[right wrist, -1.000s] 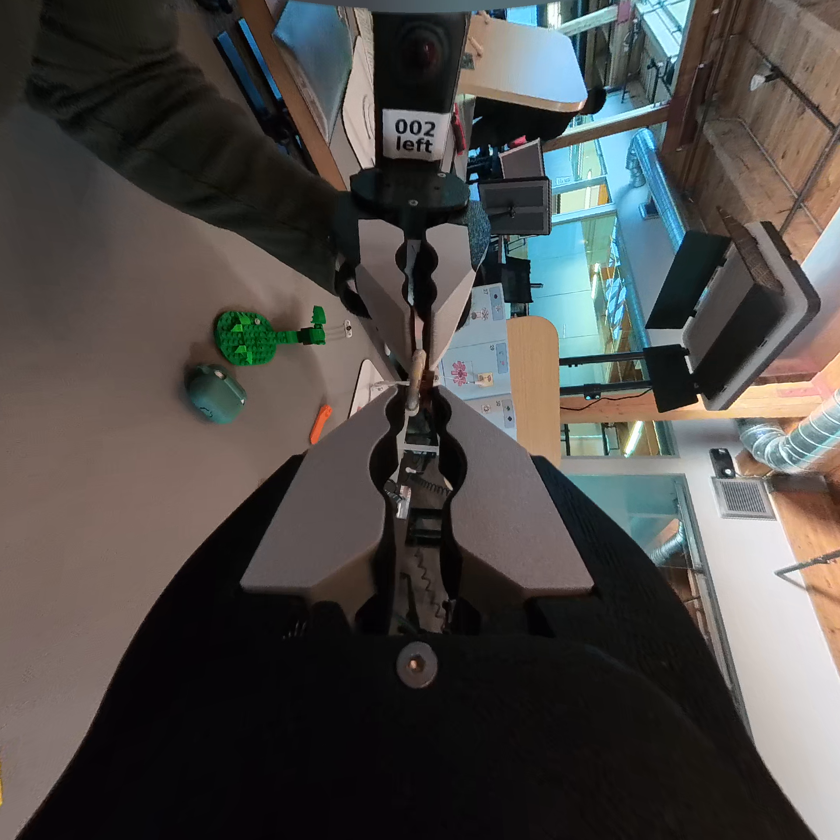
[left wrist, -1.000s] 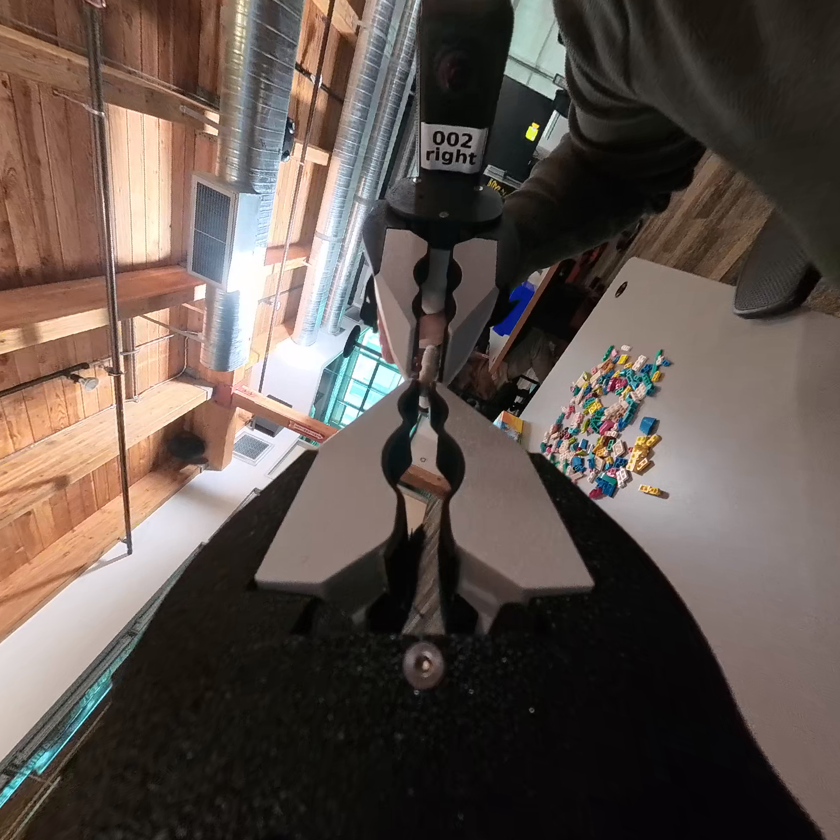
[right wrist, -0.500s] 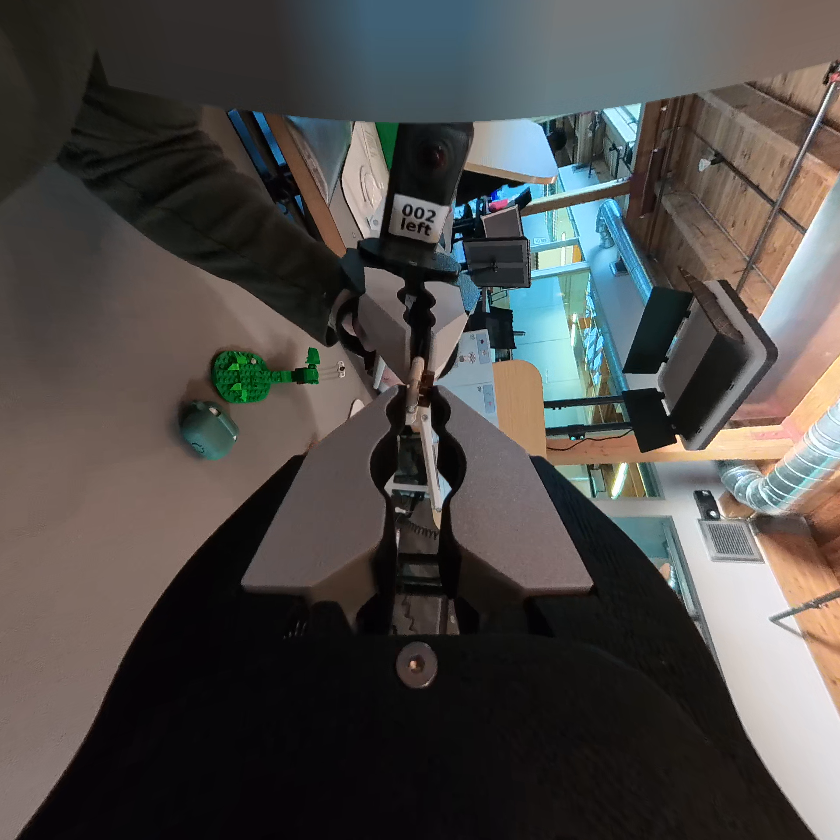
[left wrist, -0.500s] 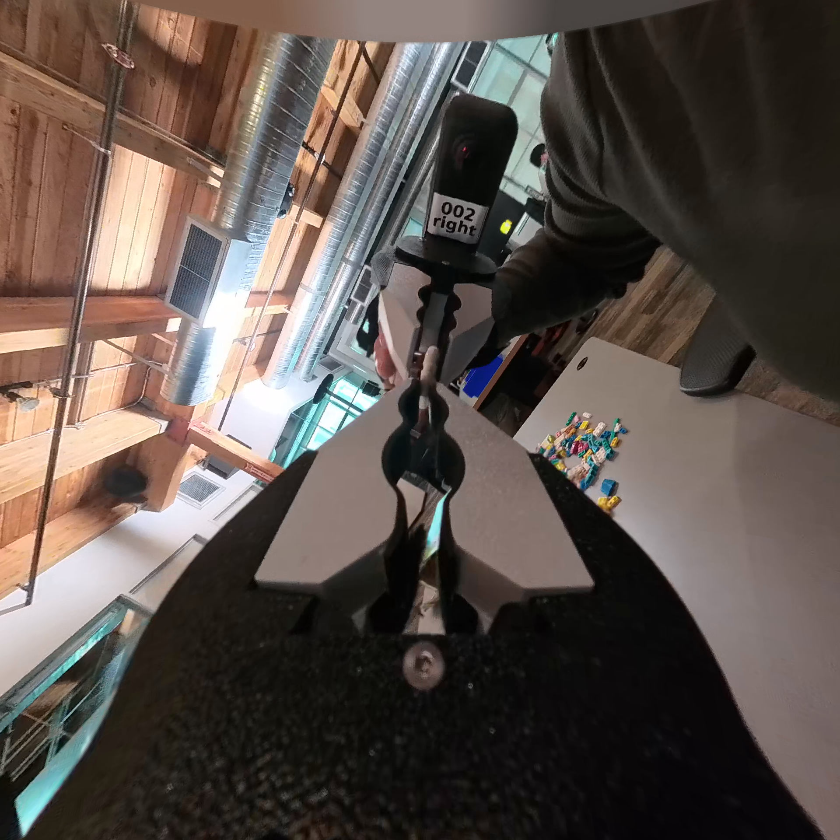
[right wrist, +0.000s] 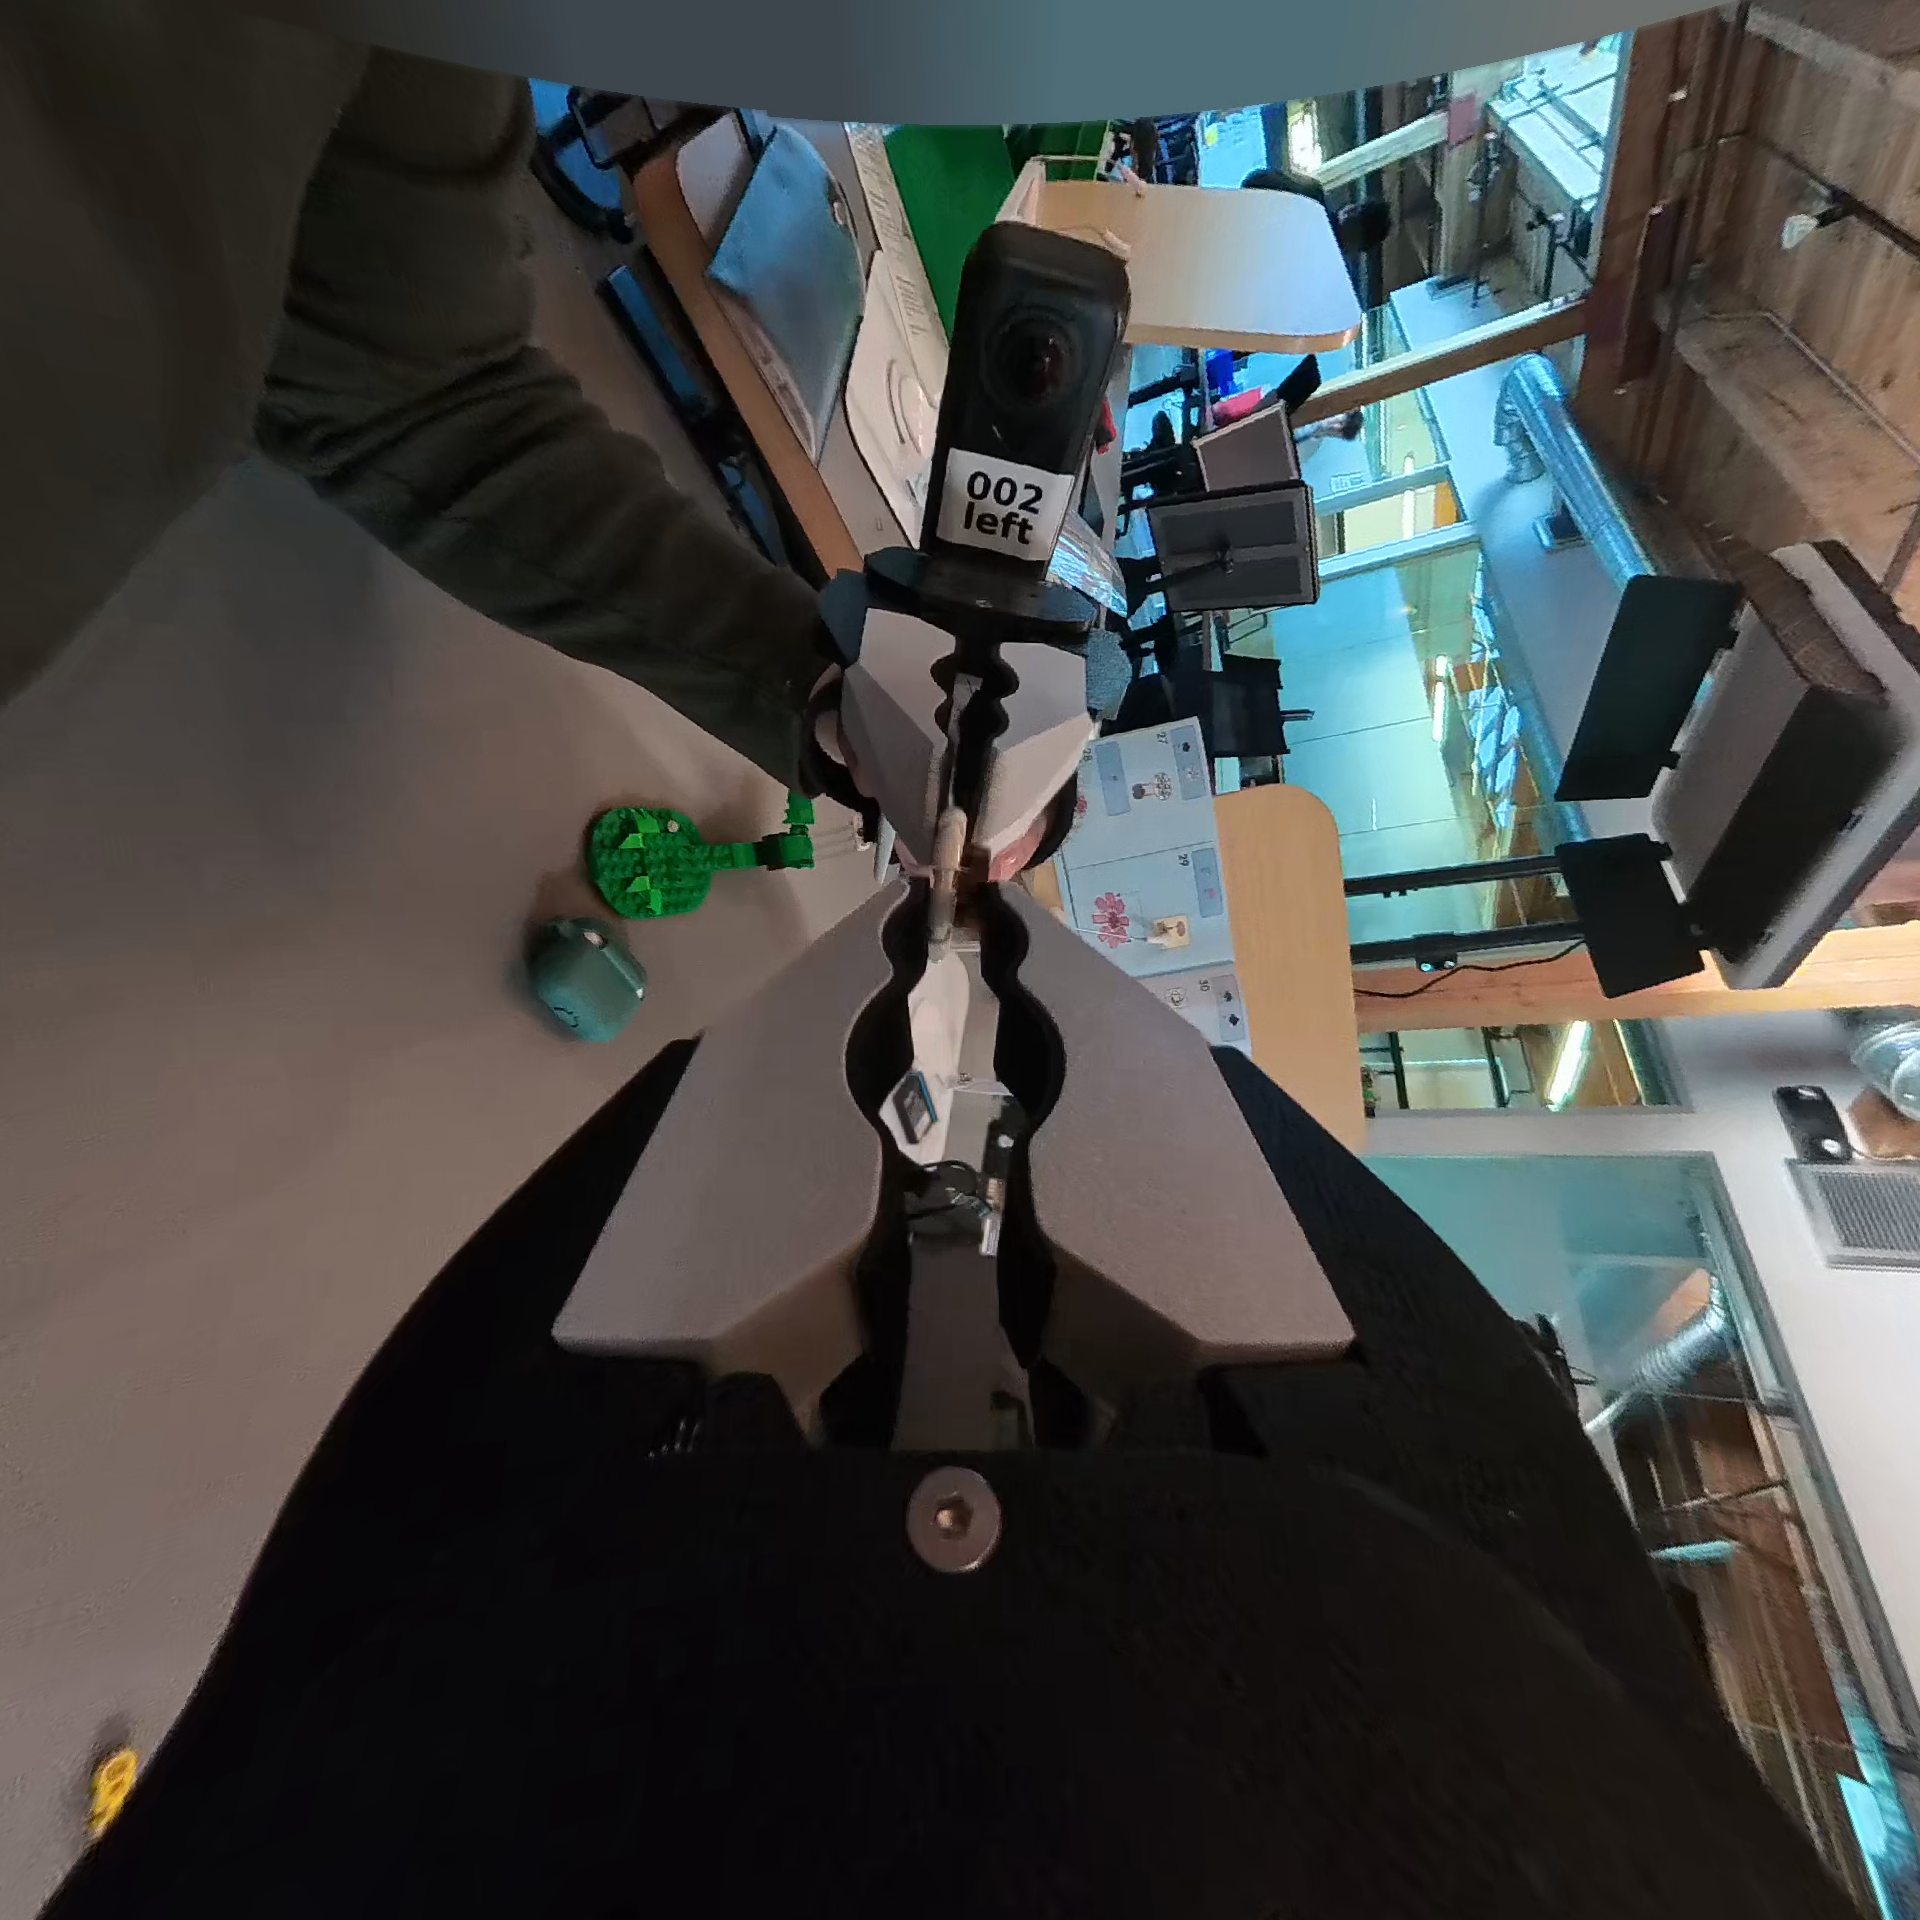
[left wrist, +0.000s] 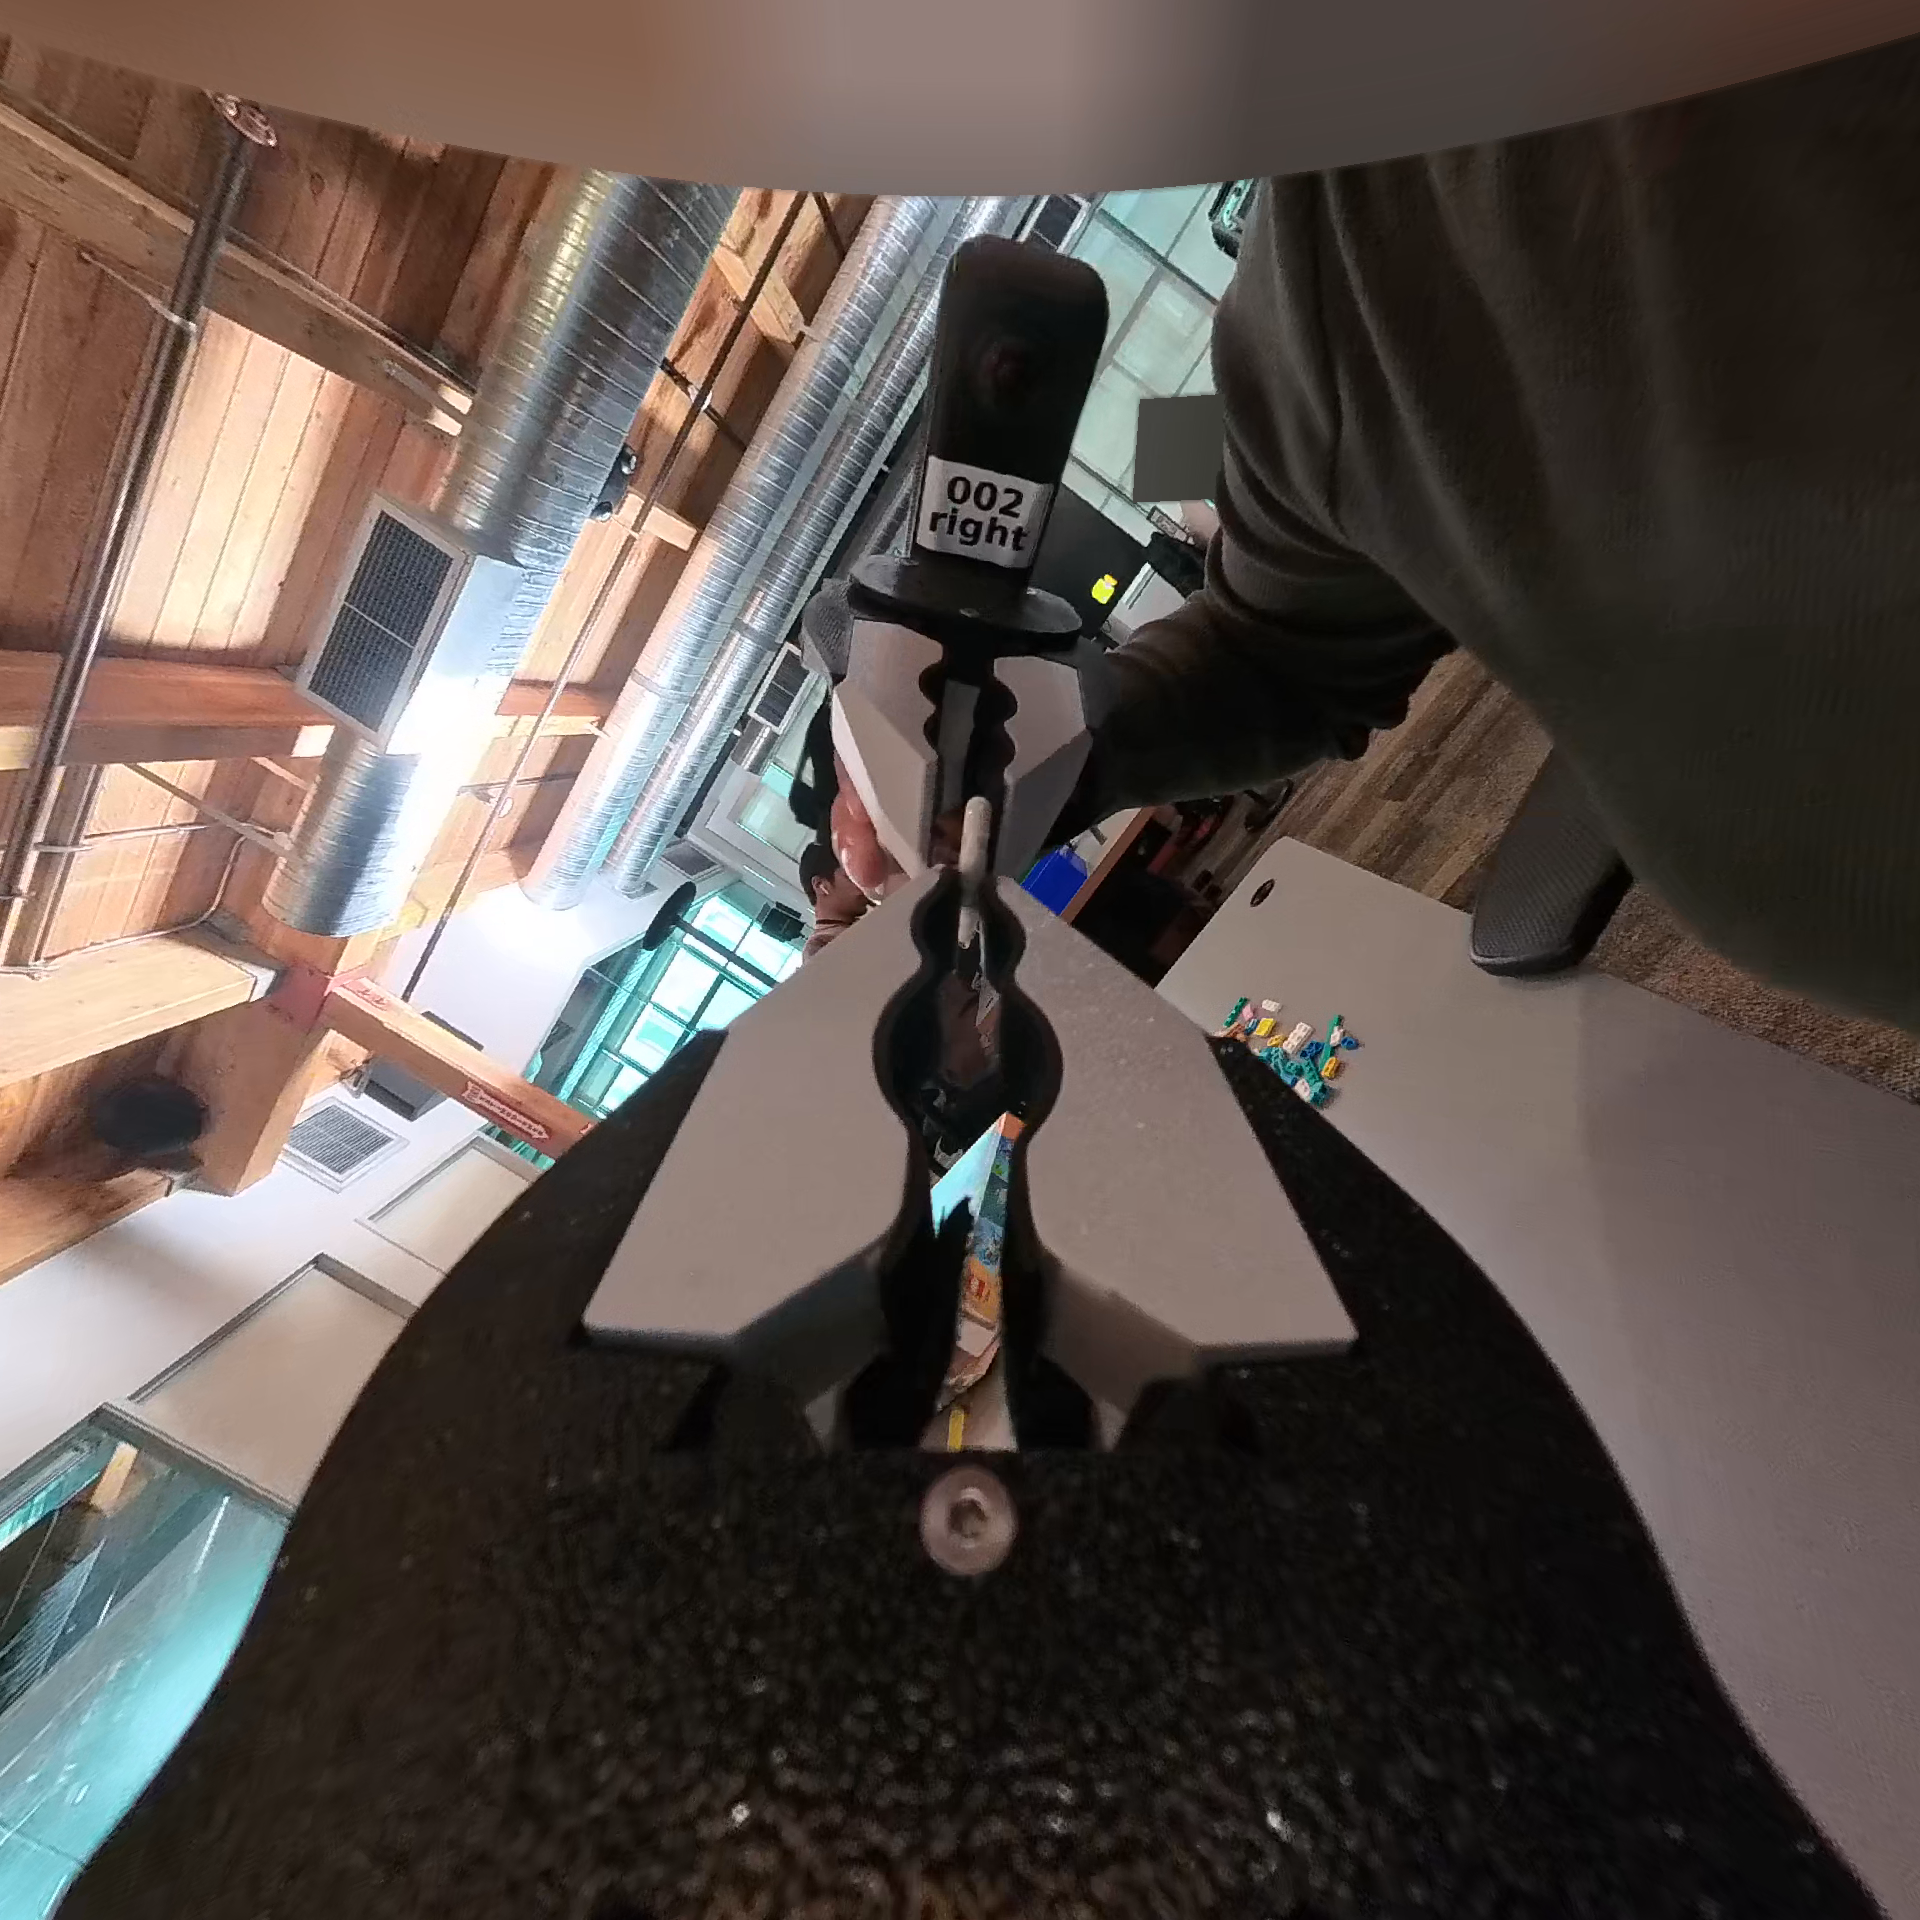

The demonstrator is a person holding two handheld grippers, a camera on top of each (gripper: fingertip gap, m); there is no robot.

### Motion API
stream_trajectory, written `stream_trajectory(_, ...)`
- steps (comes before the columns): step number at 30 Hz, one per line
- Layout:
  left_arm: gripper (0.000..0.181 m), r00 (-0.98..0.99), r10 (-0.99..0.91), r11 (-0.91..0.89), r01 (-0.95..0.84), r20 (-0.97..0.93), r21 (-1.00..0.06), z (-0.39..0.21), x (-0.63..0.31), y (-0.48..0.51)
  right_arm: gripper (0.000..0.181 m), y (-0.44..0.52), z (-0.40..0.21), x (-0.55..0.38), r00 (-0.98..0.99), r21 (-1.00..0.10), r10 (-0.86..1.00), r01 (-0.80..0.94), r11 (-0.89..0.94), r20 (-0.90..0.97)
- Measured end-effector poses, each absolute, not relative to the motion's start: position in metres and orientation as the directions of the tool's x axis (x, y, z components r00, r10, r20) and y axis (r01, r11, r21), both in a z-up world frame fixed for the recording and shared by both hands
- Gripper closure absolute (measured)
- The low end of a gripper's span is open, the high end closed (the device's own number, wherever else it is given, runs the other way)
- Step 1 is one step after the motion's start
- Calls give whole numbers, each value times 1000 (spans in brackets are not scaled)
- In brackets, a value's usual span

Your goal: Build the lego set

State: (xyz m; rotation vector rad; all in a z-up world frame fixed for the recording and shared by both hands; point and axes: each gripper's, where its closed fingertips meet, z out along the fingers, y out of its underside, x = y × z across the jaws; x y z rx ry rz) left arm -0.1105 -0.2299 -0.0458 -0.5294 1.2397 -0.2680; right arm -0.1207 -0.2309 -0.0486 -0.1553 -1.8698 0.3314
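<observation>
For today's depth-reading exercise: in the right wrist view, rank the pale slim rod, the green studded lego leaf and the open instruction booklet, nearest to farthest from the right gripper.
1. Pale slim rod, between the right gripper fingertips.
2 and 3. Green studded lego leaf, on the table left; open instruction booklet, right: too close to call.

- Right gripper (right wrist: 948,902): jaws closed on a thin pale rod piece (right wrist: 945,883), tip to tip with the left gripper (right wrist: 961,831), also clamped on it.
- Grey table (right wrist: 260,1039): green lego plate build (right wrist: 655,862); just beside it a teal case (right wrist: 584,992).
- Instruction sheet (right wrist: 1143,862) lies behind the grippers.
- Yellow lego brick (right wrist: 109,1789) at lower left, blurred.
</observation>
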Motion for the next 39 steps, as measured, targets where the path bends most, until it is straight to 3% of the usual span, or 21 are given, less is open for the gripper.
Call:
stream_trajectory(9,181,343,-442,849,-139,-829,-510,-46,-110,-223,173,-222,-48,-121,-301,-268,249,-21,963,921)
stream_trajectory(11,180,394,-376,866,-173,-839,-469,-42,-110,-220,174,-220,-44,-120,-286,-272,257,-16,962,923)
stream_trajectory(14,161,463,-340,857,-206,-819,-472,-34,-113,-213,173,-217,-44,-118,-283,-257,246,-1,966,927)
stream_trajectory(17,155,429,-379,848,-193,-820,-493,-37,-111,-217,173,-219,-52,-119,-307,-244,235,10,970,922)
stream_trajectory(25,174,364,-300,848,-321,-881,-422,-45,-104,-216,173,-216,-53,-124,-309,-264,258,23,964,916)
stream_trajectory(39,175,384,-386,809,-296,-839,-508,-43,-111,-210,173,-211,-50,-131,-290,-278,274,29,960,917)
